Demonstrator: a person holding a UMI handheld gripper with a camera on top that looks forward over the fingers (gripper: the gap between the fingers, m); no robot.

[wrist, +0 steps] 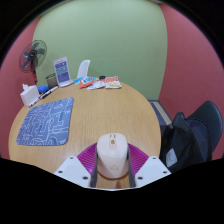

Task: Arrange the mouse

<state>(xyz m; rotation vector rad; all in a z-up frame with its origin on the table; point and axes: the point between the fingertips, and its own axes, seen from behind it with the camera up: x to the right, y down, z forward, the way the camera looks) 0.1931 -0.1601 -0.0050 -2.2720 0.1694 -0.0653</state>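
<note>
A white computer mouse (112, 154) sits between my two fingers, its sides against the purple pads (87, 157), held just above the near edge of the round wooden table (100, 115). My gripper (112, 168) is shut on the mouse. A blue-grey patterned mouse mat (46, 120) lies on the table to the left, well beyond the fingers.
At the table's far side stand a tissue box (29, 94), a white card (62, 71), a white bottle (83, 70) and papers with pens (103, 83). A fan (34, 54) stands behind. A black chair with a bag (192, 140) is to the right.
</note>
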